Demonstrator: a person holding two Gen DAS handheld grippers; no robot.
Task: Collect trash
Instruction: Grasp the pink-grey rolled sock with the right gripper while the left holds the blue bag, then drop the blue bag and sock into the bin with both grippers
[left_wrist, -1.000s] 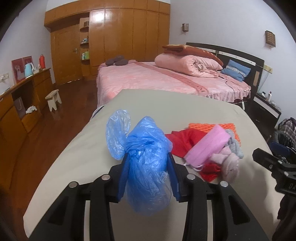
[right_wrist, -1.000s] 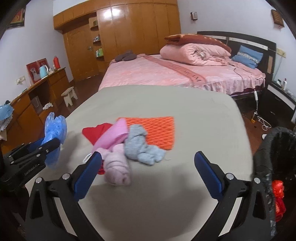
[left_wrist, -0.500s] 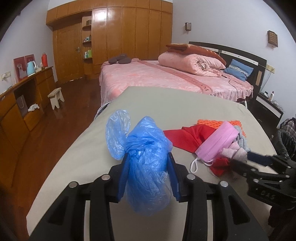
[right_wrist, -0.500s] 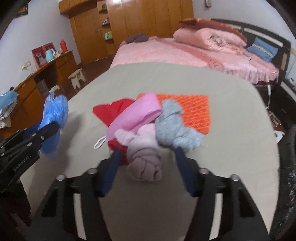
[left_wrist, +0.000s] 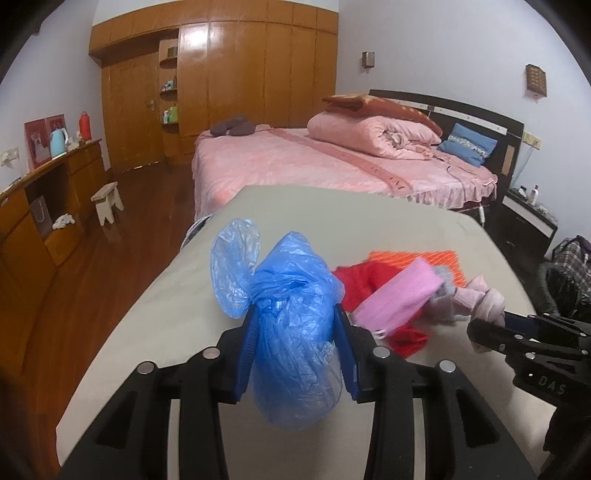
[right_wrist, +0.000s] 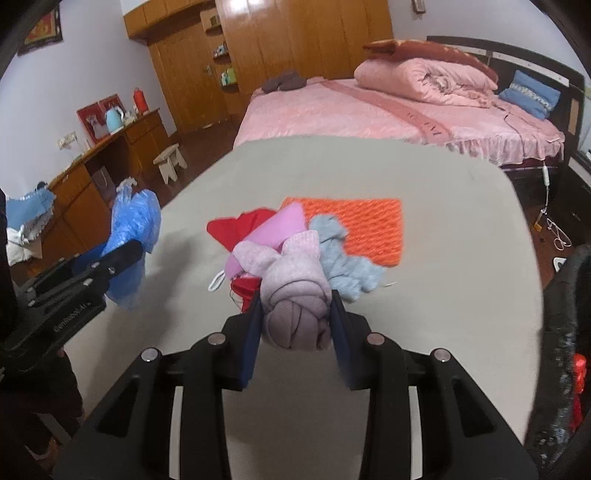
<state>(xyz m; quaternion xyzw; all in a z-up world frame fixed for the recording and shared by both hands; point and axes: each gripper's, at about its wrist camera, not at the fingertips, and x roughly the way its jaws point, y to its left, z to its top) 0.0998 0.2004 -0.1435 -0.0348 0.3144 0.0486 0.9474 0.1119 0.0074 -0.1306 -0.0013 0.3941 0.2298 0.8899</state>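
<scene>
pale pink knitted bundle (right_wrist: 295, 310) rolled tight, right claw (right_wrist: 295, 328) closing on it.

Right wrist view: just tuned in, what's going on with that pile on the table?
The right gripper is closing its jaws around a rolled pale pink knitted sock at the near edge of the fabric pile on the grey table. The left gripper holds a crumpled blue plastic bag clamped between its pads. A black-lined trash bin stands beside the table on the right.
</scene>
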